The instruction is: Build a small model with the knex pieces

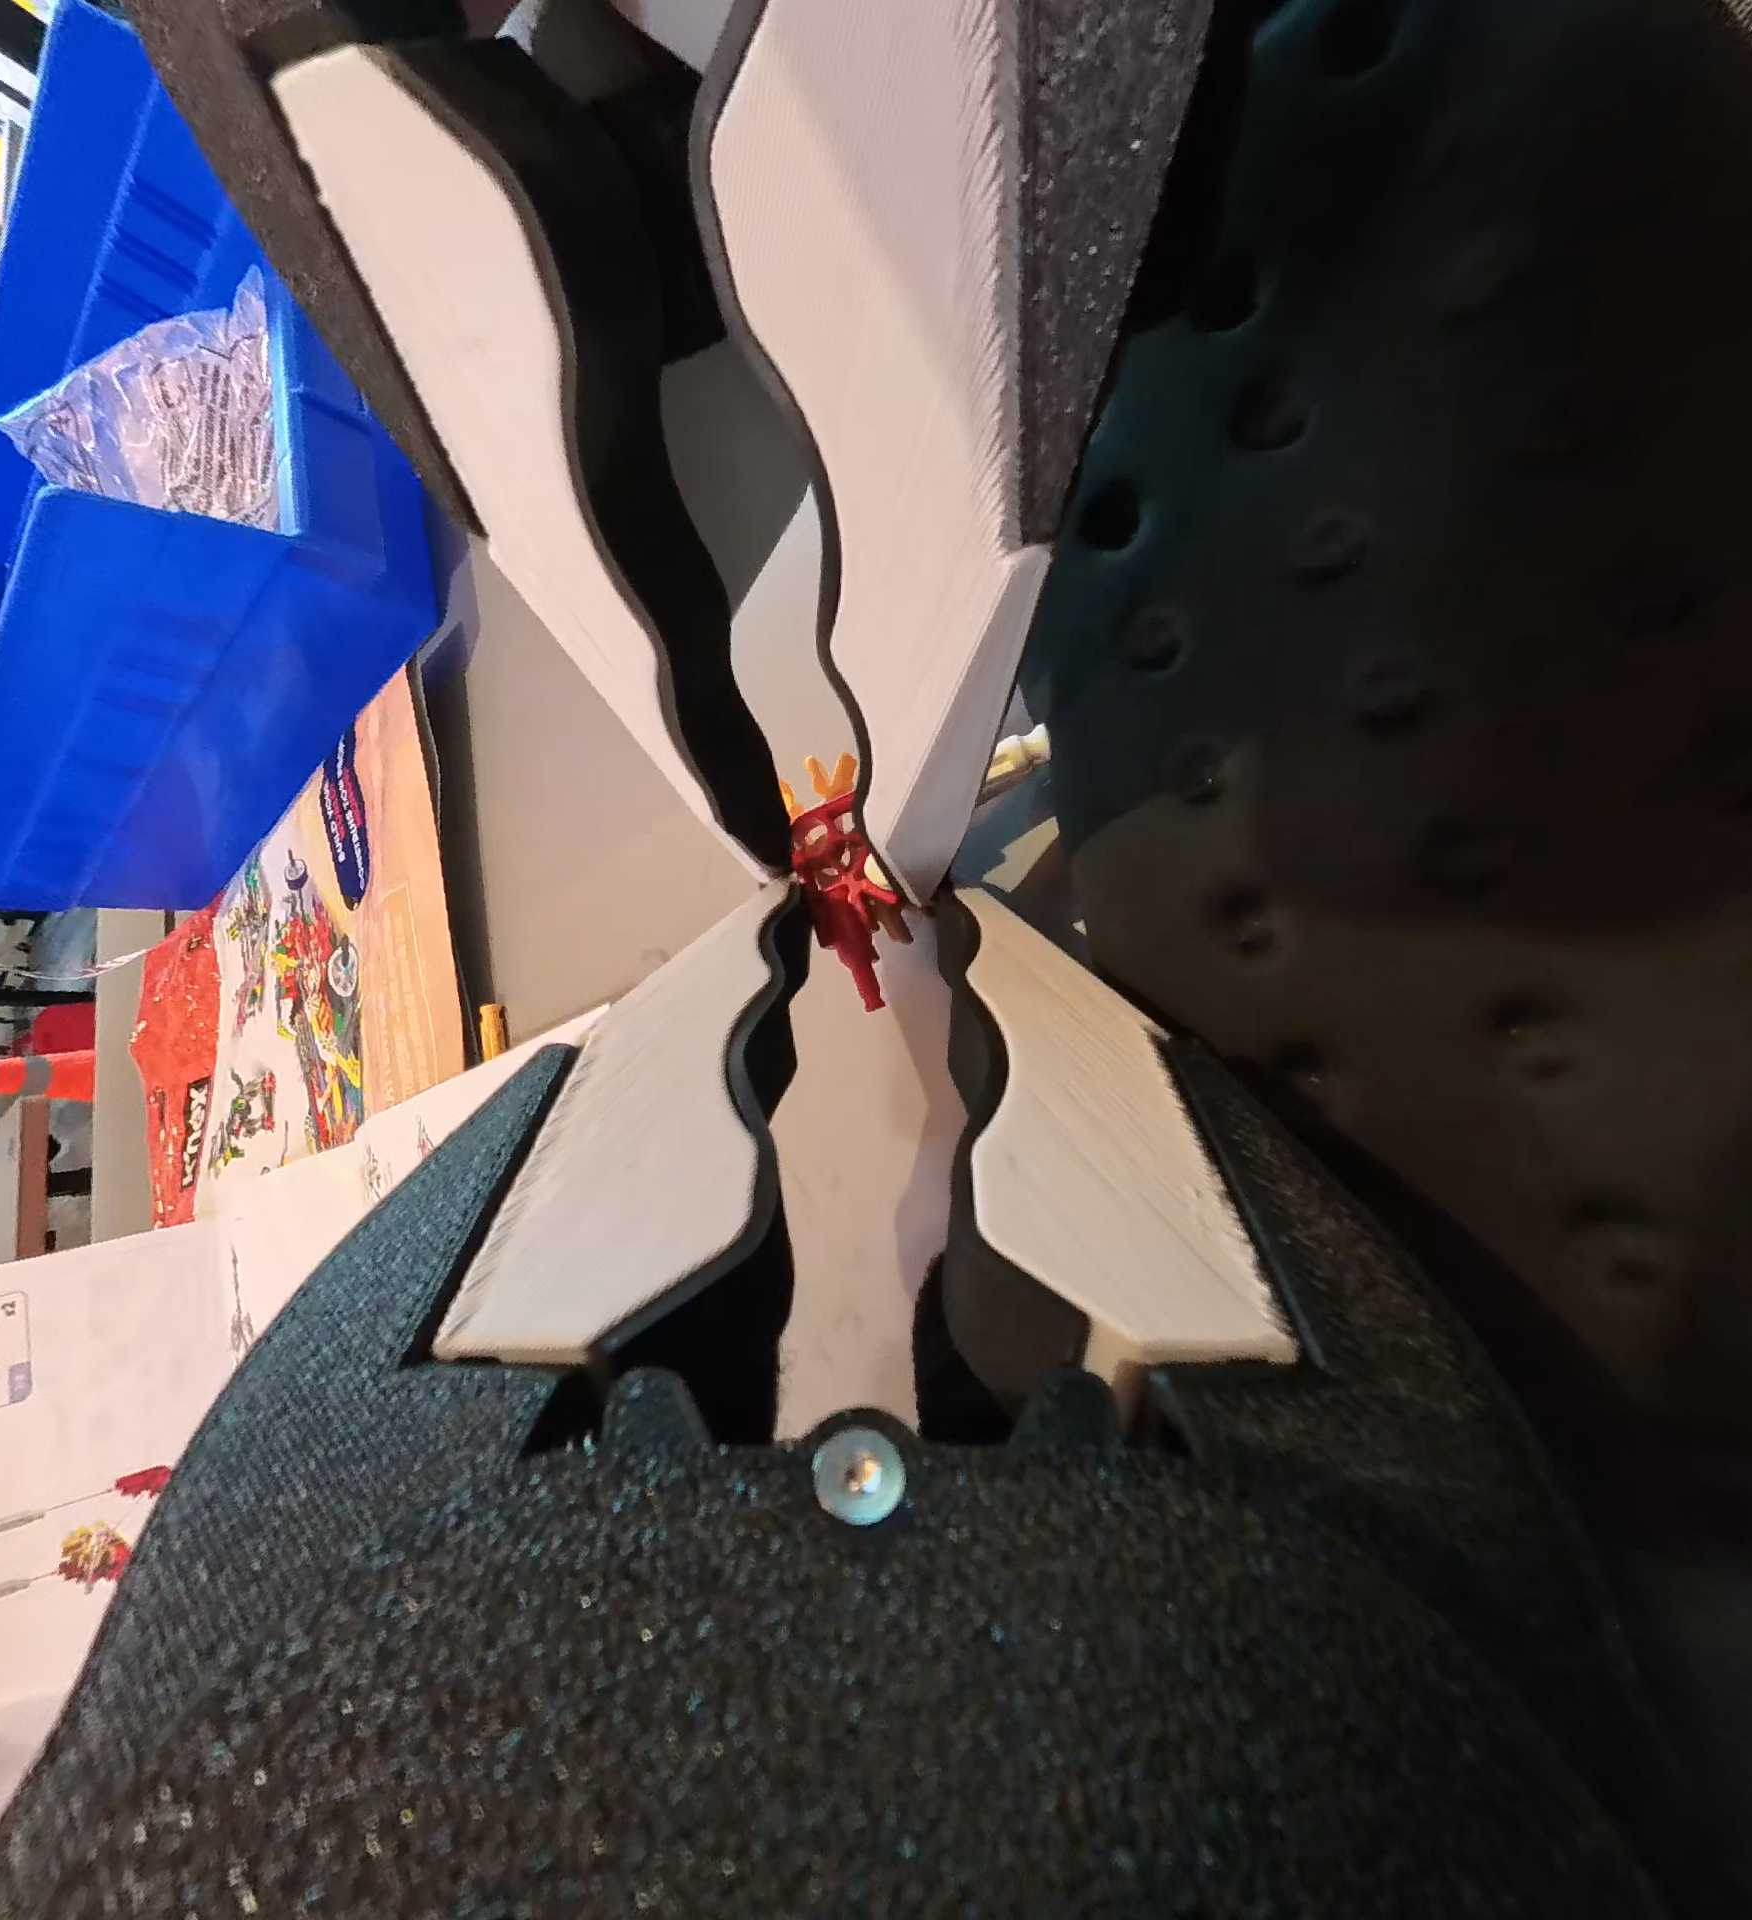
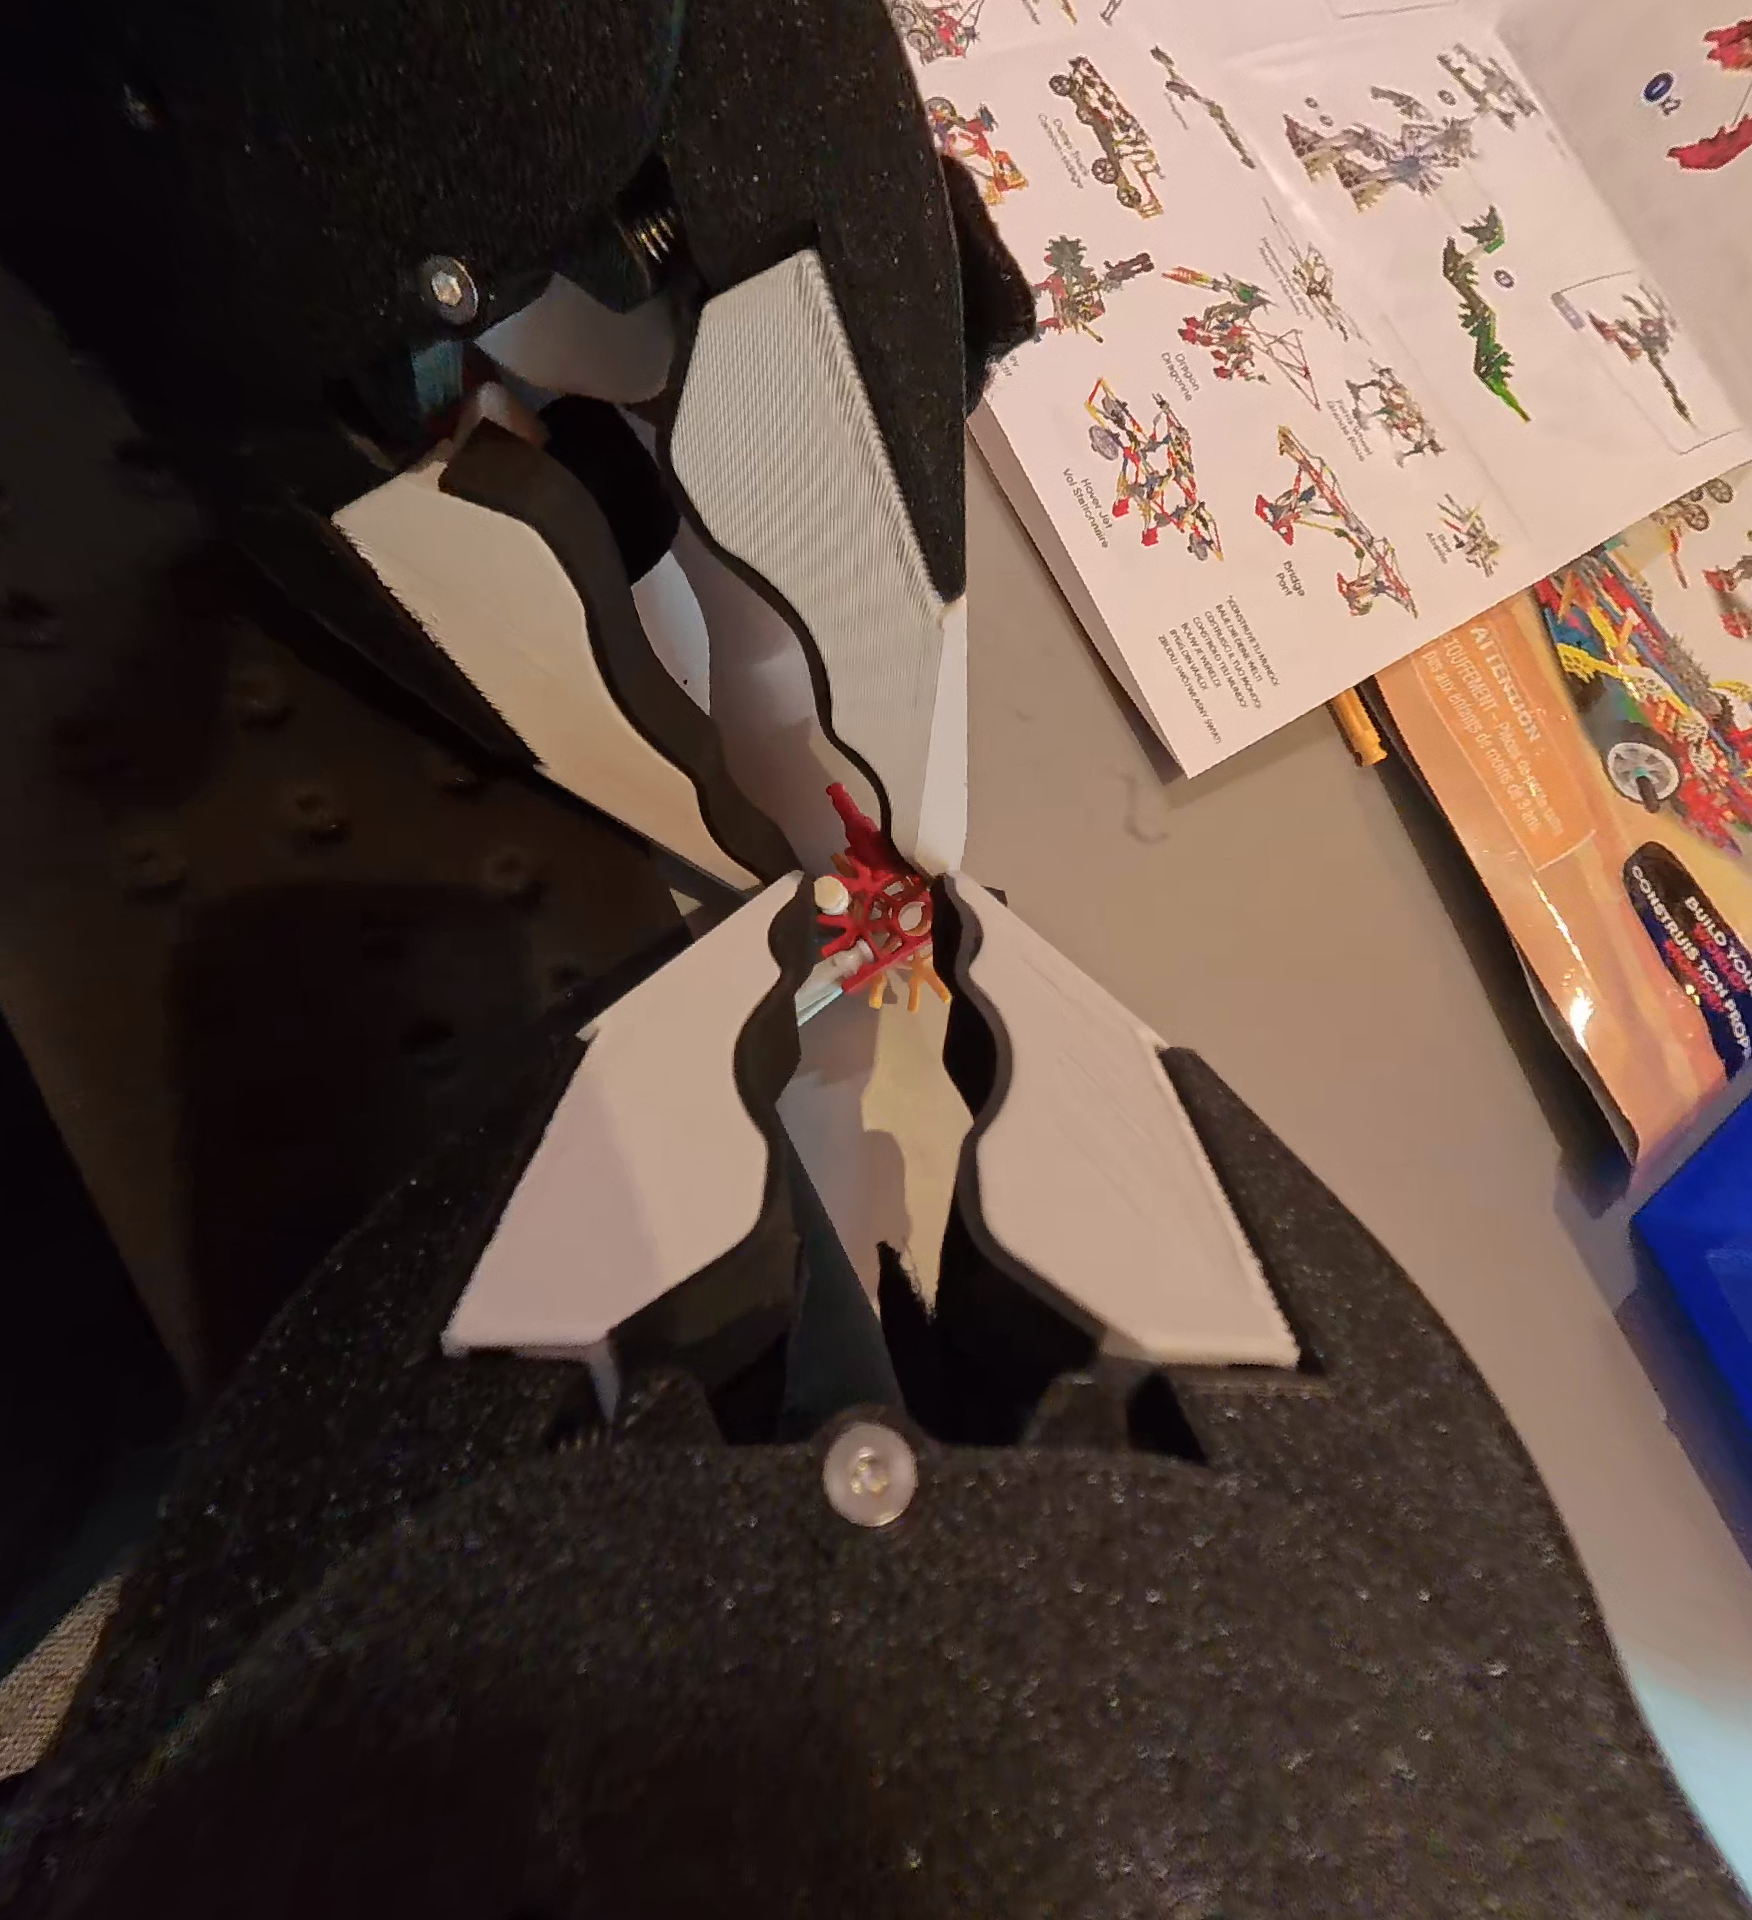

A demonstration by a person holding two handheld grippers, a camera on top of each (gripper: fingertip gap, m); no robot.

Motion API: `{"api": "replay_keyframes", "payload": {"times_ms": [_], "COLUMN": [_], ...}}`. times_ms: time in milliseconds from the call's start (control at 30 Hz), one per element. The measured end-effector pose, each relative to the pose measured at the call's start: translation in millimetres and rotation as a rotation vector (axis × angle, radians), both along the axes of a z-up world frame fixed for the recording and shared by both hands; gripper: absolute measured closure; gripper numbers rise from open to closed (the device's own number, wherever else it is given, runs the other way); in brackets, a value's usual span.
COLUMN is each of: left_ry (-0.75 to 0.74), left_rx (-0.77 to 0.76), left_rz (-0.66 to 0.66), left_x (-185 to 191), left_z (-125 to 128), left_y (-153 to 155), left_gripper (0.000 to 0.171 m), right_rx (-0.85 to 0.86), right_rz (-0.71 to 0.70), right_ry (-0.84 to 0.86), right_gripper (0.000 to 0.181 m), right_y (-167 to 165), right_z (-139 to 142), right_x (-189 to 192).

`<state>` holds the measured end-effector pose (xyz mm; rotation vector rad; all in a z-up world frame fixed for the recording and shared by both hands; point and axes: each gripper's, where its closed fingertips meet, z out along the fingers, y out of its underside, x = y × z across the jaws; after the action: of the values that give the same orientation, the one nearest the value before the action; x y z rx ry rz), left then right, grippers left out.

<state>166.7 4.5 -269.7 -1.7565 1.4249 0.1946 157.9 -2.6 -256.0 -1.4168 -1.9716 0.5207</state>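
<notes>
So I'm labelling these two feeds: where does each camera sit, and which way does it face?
Left wrist view: on the left gripper, facing along its fingers at the red connector piece, right gripper opposite.
Right wrist view: on the right gripper, facing back; left gripper opposite.
Shared: connector piece, blue bin, instruction sheet.

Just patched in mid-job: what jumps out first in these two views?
The two hand-held grippers meet tip to tip, the left hand-held gripper and right hand-held gripper both pinching a small red and orange construction-toy cluster. Left of them in the left wrist view sits a blue bin; instruction sheets lie on the table.
</notes>
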Motion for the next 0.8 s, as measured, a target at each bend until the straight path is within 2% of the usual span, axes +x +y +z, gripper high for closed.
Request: {"api": "replay_keyframes", "payload": {"times_ms": [667,800], "left_ry": [0.067,0.065], "left_rx": [0.045,0.046], "left_rz": [0.018,0.016], "left_x": [1.0,-0.5], "left_z": [-1.1,-1.3], "left_y": [6.5,8.2], "left_gripper": [0.155,0.153], "right_rx": [-0.045,0.031], "right_rz": [-0.065,-0.065], "right_ry": [0.081,0.053], "right_gripper": [0.162,0.159], "right_y": [4.4,8.4], "right_z": [-0.4,0.1], "right_x": [0.1,1.4]}}
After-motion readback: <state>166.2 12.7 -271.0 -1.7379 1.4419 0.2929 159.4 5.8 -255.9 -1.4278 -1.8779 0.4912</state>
